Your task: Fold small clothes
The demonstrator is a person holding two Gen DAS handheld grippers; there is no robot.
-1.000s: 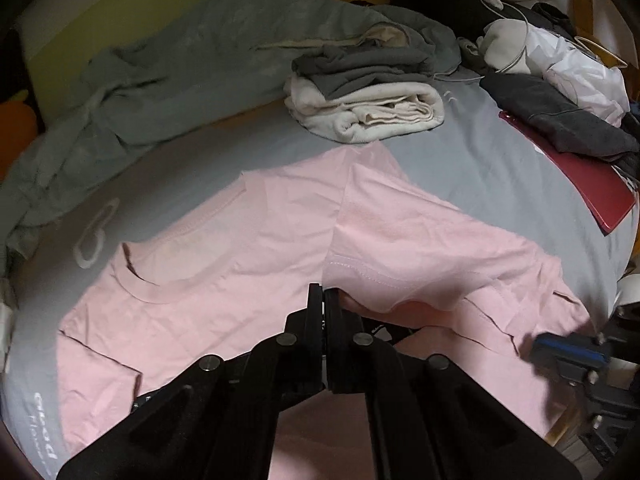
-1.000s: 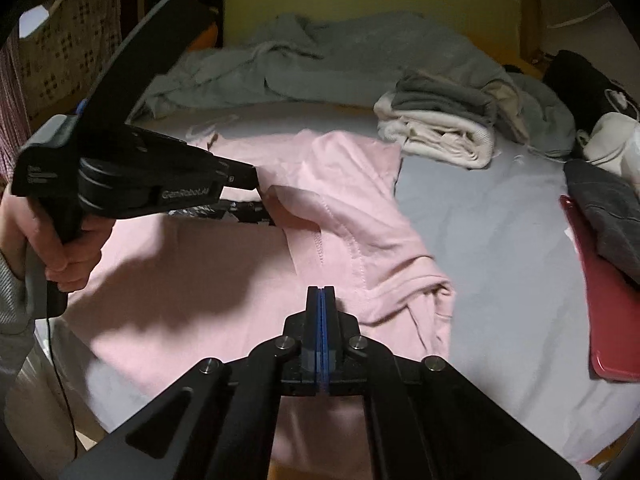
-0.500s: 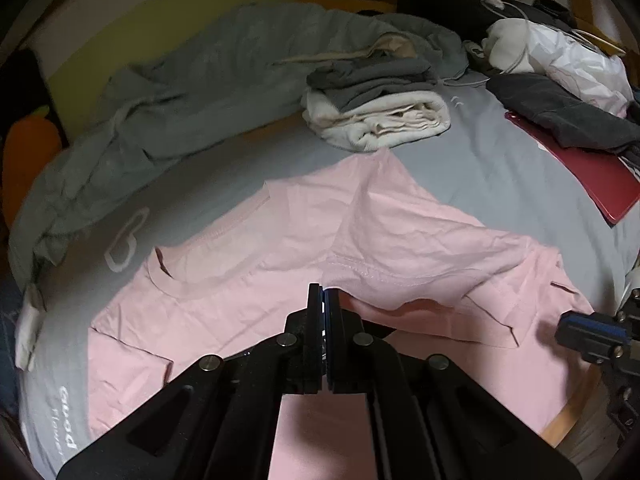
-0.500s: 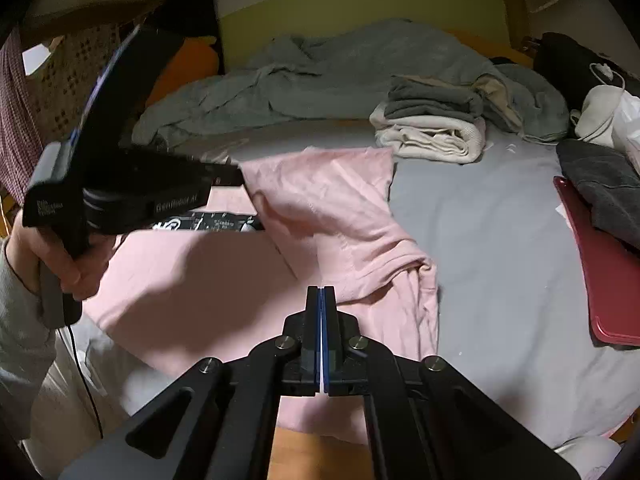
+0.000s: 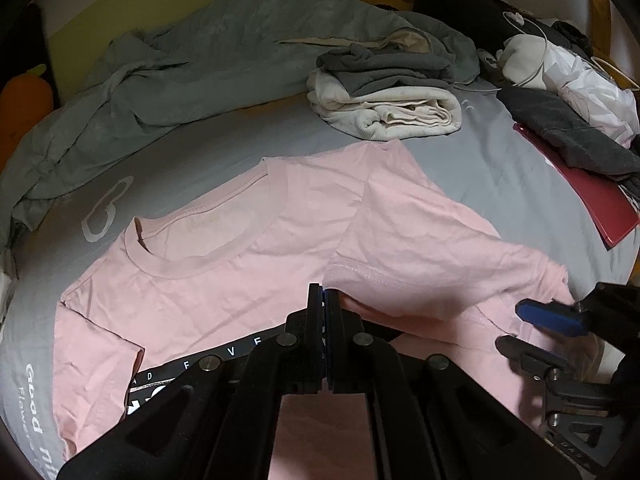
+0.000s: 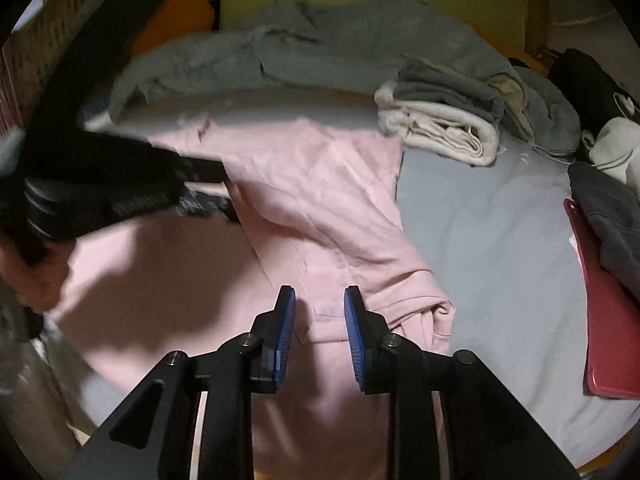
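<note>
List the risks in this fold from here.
1. The left gripper is shut on the folded-over hem of the pink shirt, while the right gripper is opening above it with nothing pinched; a one-sided pull could skew the fold.
2. The bunched sleeve may get trapped as a lump.
3. The shirt reaches the edge of the bed and could slide off.

Both wrist views look down, sharing the bed (image 5: 500, 172).
</note>
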